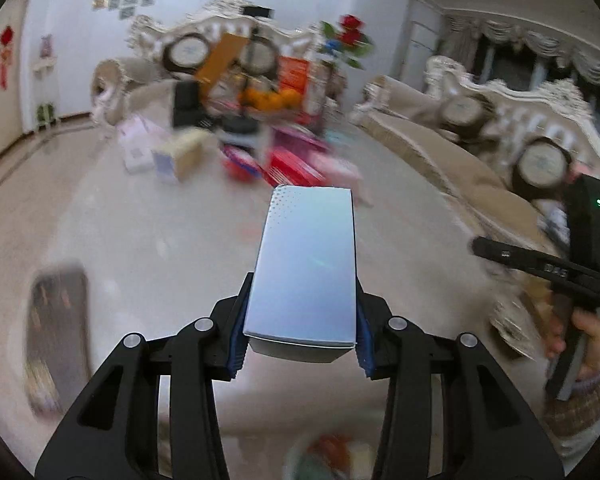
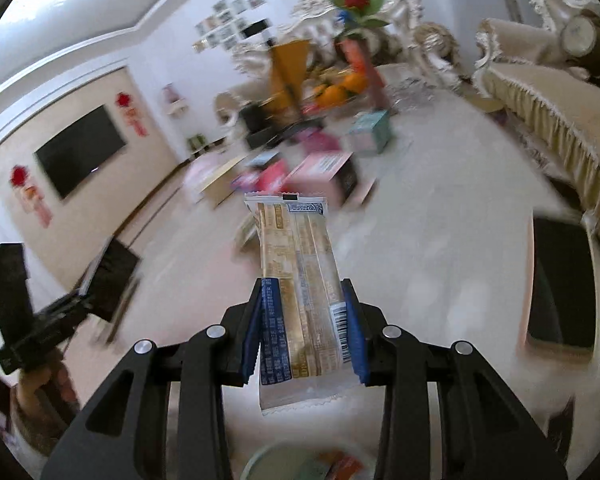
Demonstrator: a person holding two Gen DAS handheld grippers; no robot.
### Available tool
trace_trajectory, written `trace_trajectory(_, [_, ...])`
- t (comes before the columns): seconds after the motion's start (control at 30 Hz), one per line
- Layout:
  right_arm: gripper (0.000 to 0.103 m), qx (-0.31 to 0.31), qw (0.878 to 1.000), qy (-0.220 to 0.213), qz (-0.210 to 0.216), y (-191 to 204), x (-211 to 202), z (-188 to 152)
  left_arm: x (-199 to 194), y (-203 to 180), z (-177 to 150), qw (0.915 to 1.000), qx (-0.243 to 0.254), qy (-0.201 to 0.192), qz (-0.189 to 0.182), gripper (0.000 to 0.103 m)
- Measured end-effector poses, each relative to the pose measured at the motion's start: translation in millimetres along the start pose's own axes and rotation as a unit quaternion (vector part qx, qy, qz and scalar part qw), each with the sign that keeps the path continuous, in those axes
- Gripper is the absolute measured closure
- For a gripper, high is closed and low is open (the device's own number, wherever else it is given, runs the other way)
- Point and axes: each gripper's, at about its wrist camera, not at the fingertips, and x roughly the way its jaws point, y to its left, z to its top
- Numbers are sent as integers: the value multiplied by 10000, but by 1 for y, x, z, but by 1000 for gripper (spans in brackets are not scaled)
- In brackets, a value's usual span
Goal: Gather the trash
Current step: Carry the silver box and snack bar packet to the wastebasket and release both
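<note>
Left gripper [image 1: 300,344] gripping box [image 1: 306,268], cluttered floor [image 1: 140,240], sofa [image 1: 440,148] beyond

Your left gripper [image 1: 300,332] is clamped on a pale blue box [image 1: 306,268] — the blue-padded fingers [image 1: 238,344] press its two long sides, and it juts forward over the pale floor [image 1: 148,240]. Beyond it lies a blurred heap of boxes and packets [image 1: 240,148] in front of an ornate sofa [image 1: 204,52]. A second sofa [image 1: 480,140] runs down the right side. At the right edge your right hand [image 1: 584,340] holds the other gripper's black handle — its fingers are out of sight. A dark mat [image 1: 58,336] lies at lower left.
</note>
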Motion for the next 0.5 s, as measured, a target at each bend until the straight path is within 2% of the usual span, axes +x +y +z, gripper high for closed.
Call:
trace_trajectory(0.07, [68,-65,9995,222,208,15,-16,-37,-13,-18,-38,9996,-25,193,-218,60])
trace_trajectory(0.2, [68,-246,9957,870,222,35,-17,-105,-12,-47,-113,9958,60,878,-251,60])
trace_trajectory(0.33, [68,-250,9820,1852,-286,24,23,-172,23,-55,-178,9840,-112,1750,-304,60])
trace_trajectory(0.43, [68,-225,9736,2215,-495,15,42,-195,52,-52,-214,9714,-211,2350,-273,60])
trace_trajectory(0.5, [68,-287,9693,2342,-687,9,54,-202,63,-50,-226,9674,-219,2516,-195,60])
